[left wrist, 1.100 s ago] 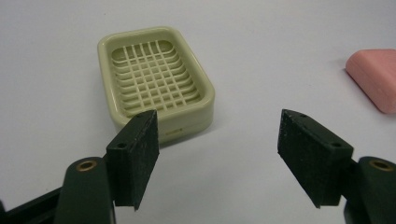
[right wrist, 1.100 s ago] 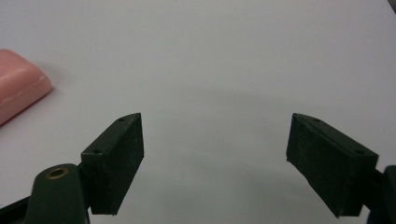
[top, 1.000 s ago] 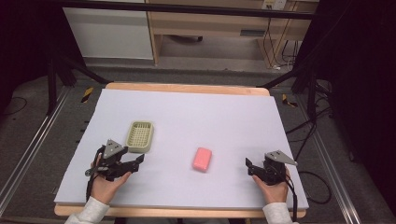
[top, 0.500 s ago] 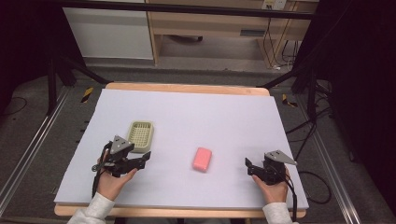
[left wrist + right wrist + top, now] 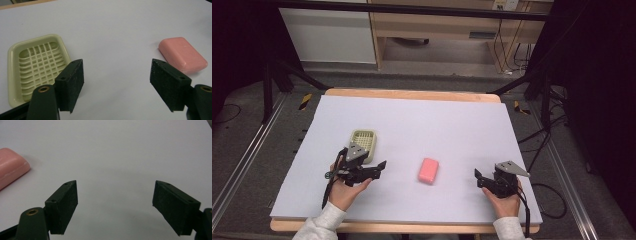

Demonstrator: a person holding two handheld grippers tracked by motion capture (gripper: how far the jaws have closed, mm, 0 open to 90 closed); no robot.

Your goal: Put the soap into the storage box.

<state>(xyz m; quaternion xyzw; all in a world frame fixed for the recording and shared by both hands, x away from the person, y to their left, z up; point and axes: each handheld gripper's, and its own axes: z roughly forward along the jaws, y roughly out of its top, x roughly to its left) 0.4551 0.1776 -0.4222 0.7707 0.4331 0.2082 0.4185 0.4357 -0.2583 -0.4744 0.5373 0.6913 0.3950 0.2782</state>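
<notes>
We find the soap (image 5: pixel 428 170) lying free on the surface (image 5: pixel 452 125), between both grippers. The left gripper (image 5: pixel 379 166), beside the dish (image 5: pixel 363 141), has shifted toward the soap, jaws just opening, nothing between them: an approach. Right gripper (image 5: pixel 478 176) idle, jaws spread.

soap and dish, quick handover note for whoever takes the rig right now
Left tool: open, nothing between the jaws, which have just been opening; it sits beside the dish, aimed toward the soap.
Right tool: open, holding nothing, right of the soap.
Soap lies flat mid-mat, apart from the dish, which has nothing in it.
Done: nothing gripped yet.
Left, probably: grip the soap and set it in the dish.
</notes>
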